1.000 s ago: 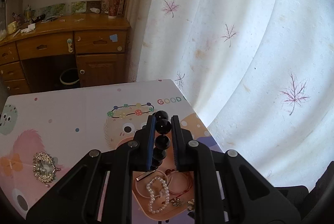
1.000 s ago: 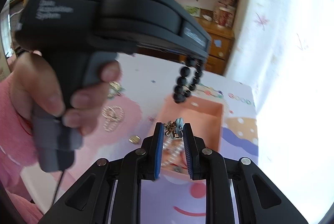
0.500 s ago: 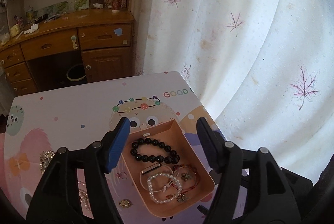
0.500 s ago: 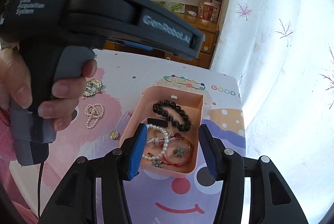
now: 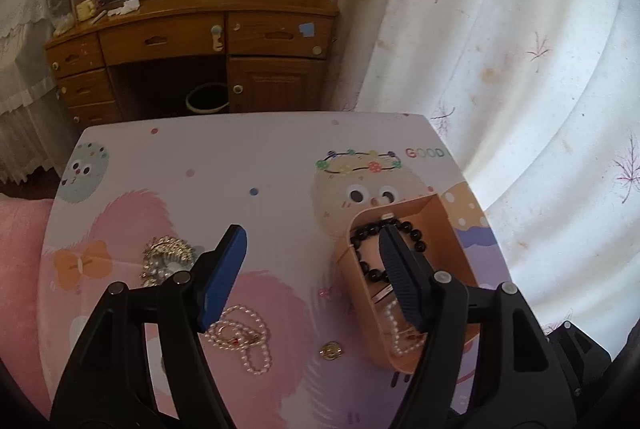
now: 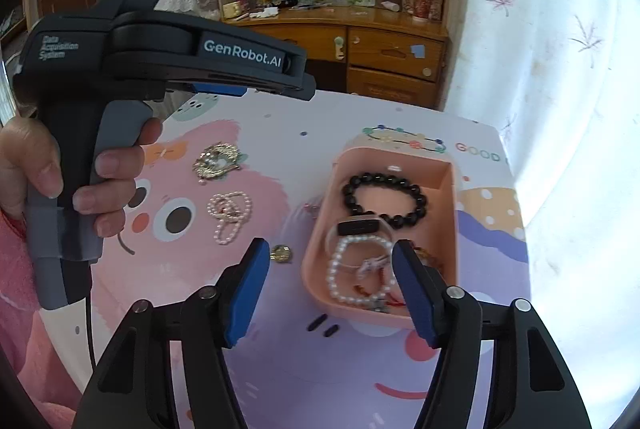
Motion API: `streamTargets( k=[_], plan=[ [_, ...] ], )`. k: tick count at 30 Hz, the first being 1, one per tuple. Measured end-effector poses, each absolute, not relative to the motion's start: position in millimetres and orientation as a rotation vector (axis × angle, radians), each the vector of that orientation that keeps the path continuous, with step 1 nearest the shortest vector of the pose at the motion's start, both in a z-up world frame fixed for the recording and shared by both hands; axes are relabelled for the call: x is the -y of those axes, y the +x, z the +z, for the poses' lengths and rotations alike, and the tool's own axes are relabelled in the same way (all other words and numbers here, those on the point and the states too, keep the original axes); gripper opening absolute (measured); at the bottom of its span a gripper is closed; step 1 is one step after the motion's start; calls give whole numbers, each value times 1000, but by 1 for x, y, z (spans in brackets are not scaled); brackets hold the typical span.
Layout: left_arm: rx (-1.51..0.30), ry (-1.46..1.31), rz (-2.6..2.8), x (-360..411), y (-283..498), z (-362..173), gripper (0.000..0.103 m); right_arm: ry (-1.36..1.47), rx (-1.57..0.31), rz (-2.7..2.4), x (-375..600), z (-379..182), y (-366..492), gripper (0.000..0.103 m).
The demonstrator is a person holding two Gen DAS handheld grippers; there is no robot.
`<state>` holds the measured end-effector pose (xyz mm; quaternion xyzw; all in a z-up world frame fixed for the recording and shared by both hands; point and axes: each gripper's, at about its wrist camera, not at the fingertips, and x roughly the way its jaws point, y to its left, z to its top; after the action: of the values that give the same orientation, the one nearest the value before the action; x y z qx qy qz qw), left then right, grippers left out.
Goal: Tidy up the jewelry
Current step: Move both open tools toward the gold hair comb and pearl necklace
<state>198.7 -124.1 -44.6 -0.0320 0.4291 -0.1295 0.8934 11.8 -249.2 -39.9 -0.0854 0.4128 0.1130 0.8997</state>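
A pink tray (image 6: 449, 217) (image 5: 448, 225) on the cartoon-printed table holds a black bead bracelet (image 6: 384, 199) (image 5: 416, 235), a white pearl bracelet (image 6: 340, 269) and other small pieces. Left of it on the table lie a gold brooch (image 6: 216, 161) (image 5: 166, 253), a pearl necklace (image 6: 230, 211) (image 5: 244, 329) and a small gold piece (image 6: 281, 253) (image 5: 330, 350). My left gripper (image 5: 312, 249) is open and empty above the table, left of the tray. My right gripper (image 6: 330, 261) is open and empty over the tray's near left edge.
The table (image 5: 240, 157) ends at a white curtain (image 5: 520, 69) on the right. A wooden desk with drawers (image 5: 200, 37) and shelves stands beyond the far edge. The hand on the left gripper's handle (image 6: 76, 165) fills the left of the right wrist view.
My left gripper opened and dropped the black bead bracelet into the tray, then swung left. My right gripper opened and let the flower piece fall into the tray.
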Motion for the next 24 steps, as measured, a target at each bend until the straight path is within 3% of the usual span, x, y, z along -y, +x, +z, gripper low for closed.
streamTargets(
  k=[9, 15, 24],
  plan=[
    [-1037, -55, -123, 42, 210, -88, 70, -197, -885, 270, 190, -67, 24, 81],
    [-1090, -9, -112, 8, 218, -106, 76, -210, -916, 256, 149, -82, 36, 82],
    [-1224, 1, -205, -4, 245, -147, 78, -85, -1003, 213, 107, -131, 64, 83]
  ],
)
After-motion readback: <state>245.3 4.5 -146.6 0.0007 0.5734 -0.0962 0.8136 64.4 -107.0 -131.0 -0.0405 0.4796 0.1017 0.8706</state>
